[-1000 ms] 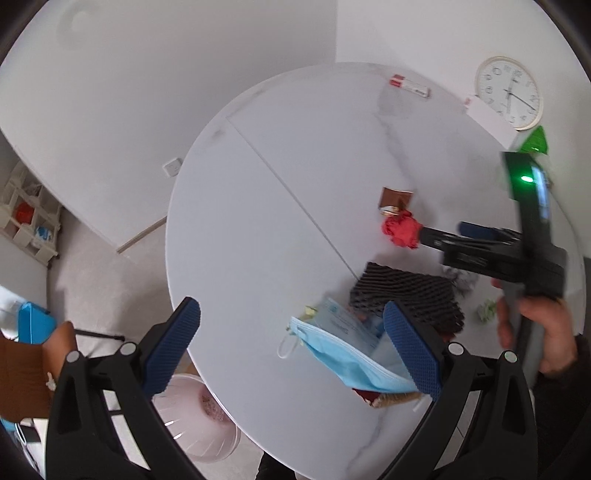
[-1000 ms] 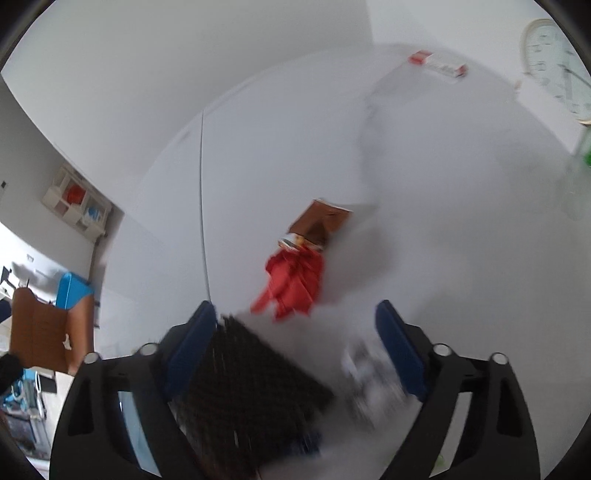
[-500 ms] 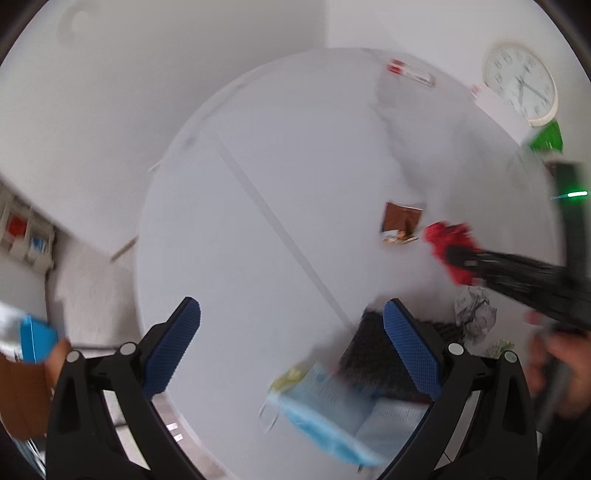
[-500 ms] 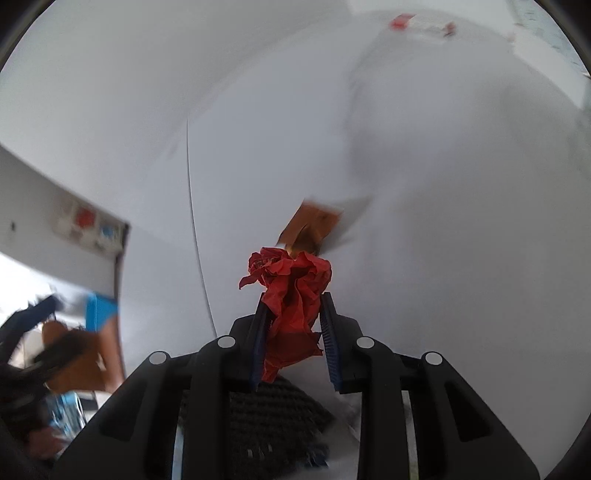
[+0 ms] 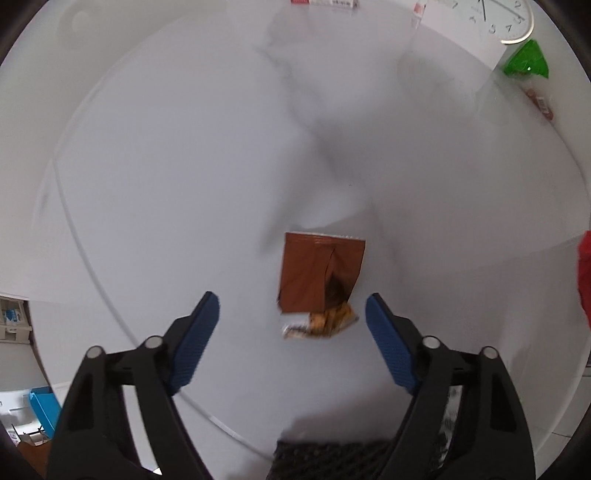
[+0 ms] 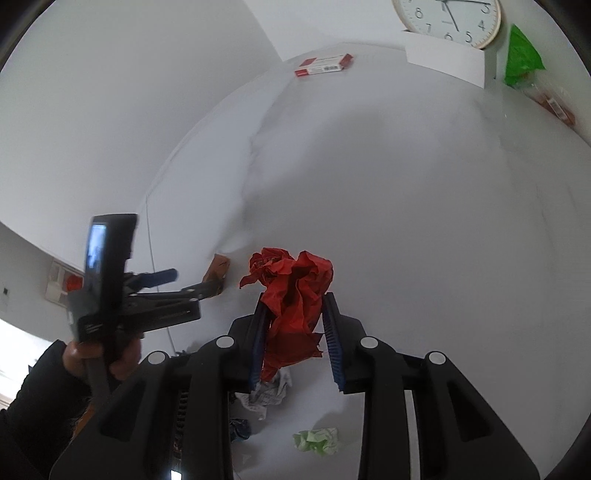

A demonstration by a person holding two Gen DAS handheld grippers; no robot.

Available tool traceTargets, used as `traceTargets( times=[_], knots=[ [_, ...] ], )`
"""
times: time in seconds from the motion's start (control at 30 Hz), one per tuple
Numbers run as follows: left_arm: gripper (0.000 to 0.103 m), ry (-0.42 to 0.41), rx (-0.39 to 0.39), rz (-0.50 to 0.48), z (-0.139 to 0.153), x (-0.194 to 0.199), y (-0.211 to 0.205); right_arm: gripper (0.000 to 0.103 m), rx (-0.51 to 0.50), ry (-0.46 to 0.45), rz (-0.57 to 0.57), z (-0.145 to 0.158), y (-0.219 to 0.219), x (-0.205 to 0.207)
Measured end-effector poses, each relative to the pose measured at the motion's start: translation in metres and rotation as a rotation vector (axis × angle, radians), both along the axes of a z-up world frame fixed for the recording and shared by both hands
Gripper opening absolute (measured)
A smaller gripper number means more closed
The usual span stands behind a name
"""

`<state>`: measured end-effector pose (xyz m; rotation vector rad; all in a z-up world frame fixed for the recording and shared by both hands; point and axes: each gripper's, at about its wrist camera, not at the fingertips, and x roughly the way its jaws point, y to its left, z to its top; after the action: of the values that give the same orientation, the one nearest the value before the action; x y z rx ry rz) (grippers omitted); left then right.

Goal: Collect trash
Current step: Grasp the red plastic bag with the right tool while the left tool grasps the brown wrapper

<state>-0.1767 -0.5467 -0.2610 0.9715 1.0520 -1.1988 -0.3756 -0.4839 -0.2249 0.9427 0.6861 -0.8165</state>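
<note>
A brown foil wrapper [image 5: 321, 273] lies flat on the round white table [image 5: 166, 166]. My left gripper [image 5: 291, 301] points down over it. Its blue pads straddle the wrapper's torn lower end without touching it, and its jaws are closing. My right gripper [image 6: 295, 302] holds a crumpled red paper [image 6: 295, 288] off the table. Its pads press on the paper while the jaws ease open slightly. The right wrist view shows a hand carrying the left gripper [image 6: 192, 282] at the brown wrapper [image 6: 220, 267]. The red paper [image 5: 583, 273] shows at the left wrist view's right edge.
A white paper ball [image 6: 269, 393] and a green paper ball [image 6: 317, 439] lie under my right gripper. Black mesh [image 5: 332, 458] is at the near edge. A red-and-white box [image 6: 323, 64], a clock [image 6: 448, 18] and a green bag [image 6: 522, 55] stand at the far side.
My right gripper shut on the red paper and lifted it away from the wrapper. My left gripper left the blue mask, dropped over the brown wrapper, and its jaws narrowed.
</note>
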Motion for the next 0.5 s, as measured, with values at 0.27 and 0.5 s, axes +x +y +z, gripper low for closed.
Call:
traceTargets(
  times=[0.27,0.5],
  knots=[
    [0.041,0.035,0.006,0.027,-0.009,-0.002,-0.011,0.030,0.002,-0.018,-0.009,-0.003,-0.009,-0.008],
    [0.027,0.047,-0.033,0.052,0.010,0.006,0.008,0.030,-0.010,-0.014,0.022,0.000,-0.002,0.000]
  ],
)
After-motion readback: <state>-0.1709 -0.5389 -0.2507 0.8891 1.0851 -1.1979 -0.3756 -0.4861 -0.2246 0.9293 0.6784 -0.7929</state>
